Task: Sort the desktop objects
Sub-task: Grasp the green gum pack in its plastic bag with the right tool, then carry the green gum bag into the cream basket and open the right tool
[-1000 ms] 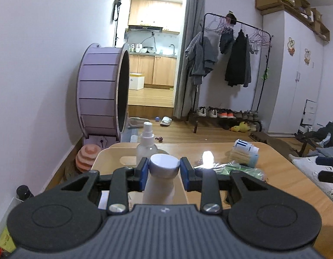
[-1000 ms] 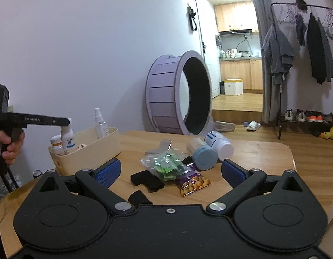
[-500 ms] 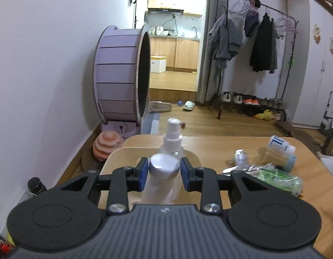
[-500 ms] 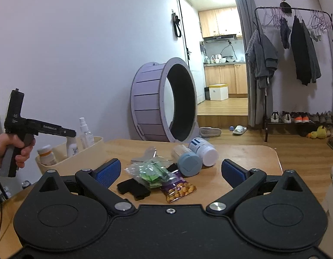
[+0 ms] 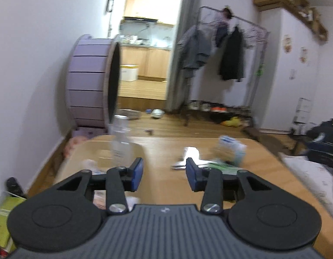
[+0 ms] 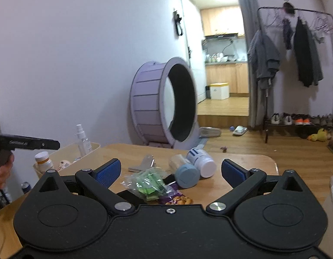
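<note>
In the blurred left wrist view my left gripper [image 5: 164, 176] hangs over the table beside the beige bin [image 5: 88, 143], its jaws opening with nothing between them. A clear spray bottle [image 5: 121, 138] stands in the bin. The right wrist view shows the same bin [image 6: 64, 153] with the spray bottle [image 6: 82, 138] and an orange-labelled pill bottle [image 6: 43, 161]. My right gripper [image 6: 169, 171] is open and empty in front of a pile: a green packet [image 6: 149, 183], a nut packet [image 6: 177, 198], a blue-capped jar [image 6: 187, 176] and a white striped bottle [image 6: 202, 161].
A hand [image 6: 2, 170] holds the left gripper at the left edge of the right wrist view. A silvery foil piece [image 6: 144, 164] lies behind the pile. A purple wheel [image 6: 162, 108] stands against the wall beyond the wooden table [image 6: 242, 157].
The left gripper let go of the white-capped bottle over the bin, its jaws spread, and it swung right, away from the bin. The right gripper stayed open and shifted slightly.
</note>
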Demonstrator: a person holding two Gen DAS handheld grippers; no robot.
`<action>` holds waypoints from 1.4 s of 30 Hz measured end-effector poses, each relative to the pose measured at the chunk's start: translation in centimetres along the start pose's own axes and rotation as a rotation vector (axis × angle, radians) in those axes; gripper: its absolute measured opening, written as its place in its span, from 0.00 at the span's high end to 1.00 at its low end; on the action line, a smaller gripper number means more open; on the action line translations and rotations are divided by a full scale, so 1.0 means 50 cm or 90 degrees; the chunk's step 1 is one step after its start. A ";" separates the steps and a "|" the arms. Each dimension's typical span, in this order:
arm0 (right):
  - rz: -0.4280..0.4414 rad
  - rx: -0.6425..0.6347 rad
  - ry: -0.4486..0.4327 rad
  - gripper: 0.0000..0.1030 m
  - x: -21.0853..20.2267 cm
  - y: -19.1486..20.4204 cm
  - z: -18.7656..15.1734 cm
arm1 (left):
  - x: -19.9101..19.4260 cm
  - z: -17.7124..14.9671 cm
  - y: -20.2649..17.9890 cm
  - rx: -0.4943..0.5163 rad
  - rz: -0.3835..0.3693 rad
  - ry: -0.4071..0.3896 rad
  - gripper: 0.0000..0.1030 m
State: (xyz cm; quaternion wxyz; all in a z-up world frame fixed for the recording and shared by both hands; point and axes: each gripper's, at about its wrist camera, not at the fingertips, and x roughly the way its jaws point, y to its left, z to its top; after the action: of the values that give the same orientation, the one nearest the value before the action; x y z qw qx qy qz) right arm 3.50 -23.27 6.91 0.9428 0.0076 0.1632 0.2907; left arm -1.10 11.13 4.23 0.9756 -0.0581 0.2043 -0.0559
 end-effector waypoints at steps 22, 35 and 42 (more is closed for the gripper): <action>0.086 -0.057 0.198 0.12 0.297 0.049 -0.025 | 0.005 -0.111 -0.073 -0.013 -0.072 0.001 0.51; 0.111 -0.082 0.257 0.73 0.334 0.067 -0.040 | -0.013 -0.108 -0.055 -0.047 -0.075 -0.005 0.51; 0.116 -0.068 0.186 0.74 0.270 0.079 0.008 | -0.039 -0.104 -0.042 -0.057 -0.067 -0.030 0.51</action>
State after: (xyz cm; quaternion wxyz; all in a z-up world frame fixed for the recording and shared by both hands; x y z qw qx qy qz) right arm 11.99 -12.53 3.64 0.8778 -0.0699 0.2815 0.3812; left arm -5.15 8.83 0.52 0.9724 -0.1132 0.1800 -0.0963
